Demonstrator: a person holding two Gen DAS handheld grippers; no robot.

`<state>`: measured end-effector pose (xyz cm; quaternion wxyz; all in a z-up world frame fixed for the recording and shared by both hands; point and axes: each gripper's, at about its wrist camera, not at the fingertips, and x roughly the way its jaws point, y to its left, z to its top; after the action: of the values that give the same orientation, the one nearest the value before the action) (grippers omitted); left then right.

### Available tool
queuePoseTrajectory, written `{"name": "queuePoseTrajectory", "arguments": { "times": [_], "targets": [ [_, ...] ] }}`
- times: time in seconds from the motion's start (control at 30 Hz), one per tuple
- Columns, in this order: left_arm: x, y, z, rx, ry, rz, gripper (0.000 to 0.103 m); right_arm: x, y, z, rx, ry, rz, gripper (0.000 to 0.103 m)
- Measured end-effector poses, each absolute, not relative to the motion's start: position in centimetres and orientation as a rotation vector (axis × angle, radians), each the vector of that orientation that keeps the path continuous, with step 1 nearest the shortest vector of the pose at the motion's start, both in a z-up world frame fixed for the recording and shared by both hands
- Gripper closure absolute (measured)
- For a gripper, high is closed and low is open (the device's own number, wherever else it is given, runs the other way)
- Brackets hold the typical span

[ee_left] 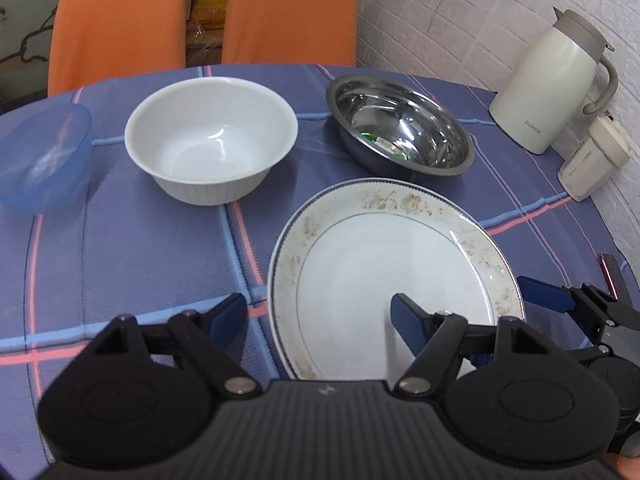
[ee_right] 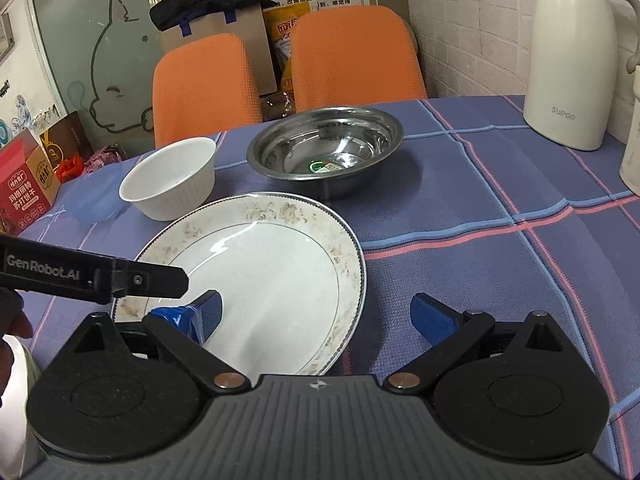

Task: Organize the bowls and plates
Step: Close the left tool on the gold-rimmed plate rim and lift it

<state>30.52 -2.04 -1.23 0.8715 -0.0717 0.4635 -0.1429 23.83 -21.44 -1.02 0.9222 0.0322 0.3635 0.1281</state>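
Note:
A white plate with a faded floral rim (ee_left: 384, 264) (ee_right: 272, 276) lies on the checked tablecloth near me. Behind it stand a white ribbed bowl (ee_left: 212, 140) (ee_right: 172, 178), a steel bowl (ee_left: 400, 124) (ee_right: 326, 148) and a blue plastic bowl (ee_left: 40, 156) (ee_right: 94, 200). My left gripper (ee_left: 318, 316) is open, straddling the plate's left rim, one finger over the plate. My right gripper (ee_right: 316, 314) is open, straddling the plate's right rim. Each gripper shows in the other's view: the right one (ee_left: 560, 300), the left one (ee_right: 120, 276).
A white SUPOR jug (ee_left: 556, 80) (ee_right: 572, 56) and a small white container (ee_left: 596, 160) stand at the right by the brick wall. Two orange chairs (ee_left: 204, 20) (ee_right: 288, 72) stand behind the table. Boxes (ee_right: 28, 184) sit at the far left.

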Motion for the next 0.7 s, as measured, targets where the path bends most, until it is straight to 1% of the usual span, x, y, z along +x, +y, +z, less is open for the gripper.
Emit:
{"name": "queuePoseTrajectory", "arguments": {
  "times": [0.27,0.57,0.67,0.7],
  "targets": [
    [30.5,-2.6,-1.5,-0.111,0.953,-0.281,0.03,24.3,-20.2,-2.0,0.042,0.767,0.29,0.015],
    [30.3,-3.2,-1.7,-0.058,0.947,-0.275,0.029,23.8,-19.3,-2.8,-0.041,0.71,0.289,0.012],
    [30.2,-3.7,-1.8,-0.027,0.939,-0.265,0.032,23.9,-19.5,-2.7,-0.044,0.714,0.294,0.012],
    [30.1,-3.9,-1.8,-0.012,0.933,-0.266,0.035,24.0,-19.5,-2.6,-0.045,0.721,0.293,0.012]
  ]
}}
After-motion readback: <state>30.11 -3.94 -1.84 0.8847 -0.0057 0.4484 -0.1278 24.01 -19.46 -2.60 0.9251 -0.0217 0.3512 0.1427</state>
